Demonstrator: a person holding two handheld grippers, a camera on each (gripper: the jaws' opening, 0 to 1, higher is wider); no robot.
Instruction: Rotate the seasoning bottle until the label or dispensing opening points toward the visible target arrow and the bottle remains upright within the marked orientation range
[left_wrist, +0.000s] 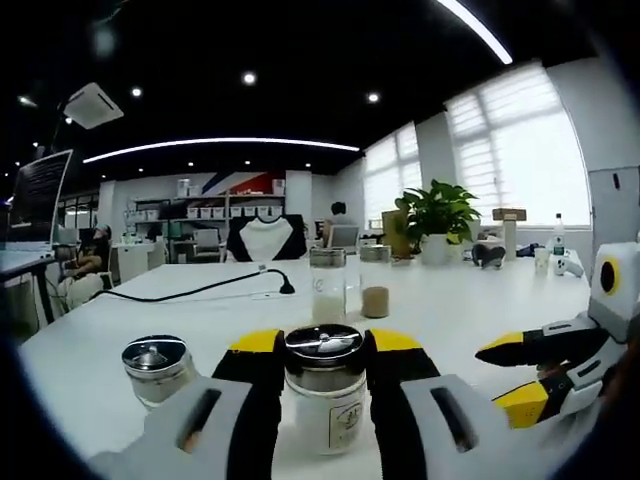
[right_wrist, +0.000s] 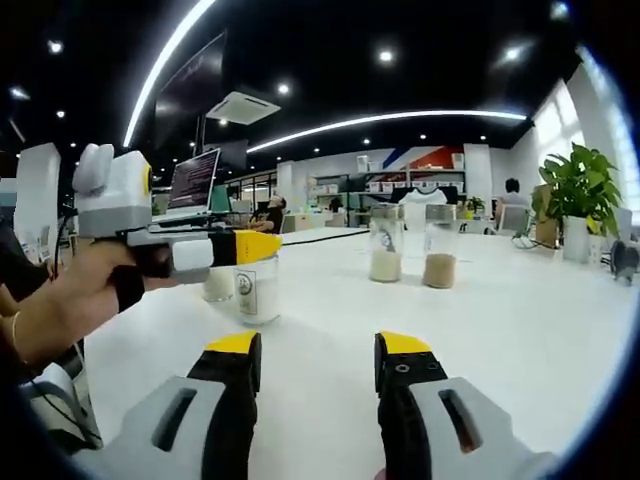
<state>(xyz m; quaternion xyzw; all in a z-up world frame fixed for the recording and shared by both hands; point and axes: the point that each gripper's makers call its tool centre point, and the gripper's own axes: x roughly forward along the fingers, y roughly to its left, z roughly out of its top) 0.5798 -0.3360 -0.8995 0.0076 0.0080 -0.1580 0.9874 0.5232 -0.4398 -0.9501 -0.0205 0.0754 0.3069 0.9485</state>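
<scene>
— Left claw (left_wrist: 326, 352) first: its yellow-tipped jaws stand either side of the bottle (left_wrist: 326, 392), one on each flank just under the steel cap. Whether they press the glass or only bracket it, I can't tell from the left gripper view.

— And from the right gripper view?

— Side-on there, the left claw (right_wrist: 250, 247) reaches in with a hand (right_wrist: 70, 300) behind it, and its yellow tip sits at the top of the bottle (right_wrist: 258, 288). Closed around it, I'd say, but the actual contact is hidden.

— Right claw?

— Right claw (right_wrist: 320, 352) is spread wide with nothing in it, hovering over bare table (right_wrist: 520, 330), the bottle ahead of it and off to its left. The left is plainly the nearer one.

— Which way does the bottle stand?

— Upright, long axis straight up, label facing back toward the left claw. I'd judge the turn has to go round that upright axis, so the jaws must stay level or it tips.

— Room to swing?

— A second shaker (left_wrist: 158, 366) stands just beside the bottle on its left; that's the tight side. Two tall jars (left_wrist: 328, 284) sit well apart toward the middle, and a black cable (left_wrist: 200, 290) lies toward the far edge. The near edge is close under the claws. No arrow that I can make out.
</scene>
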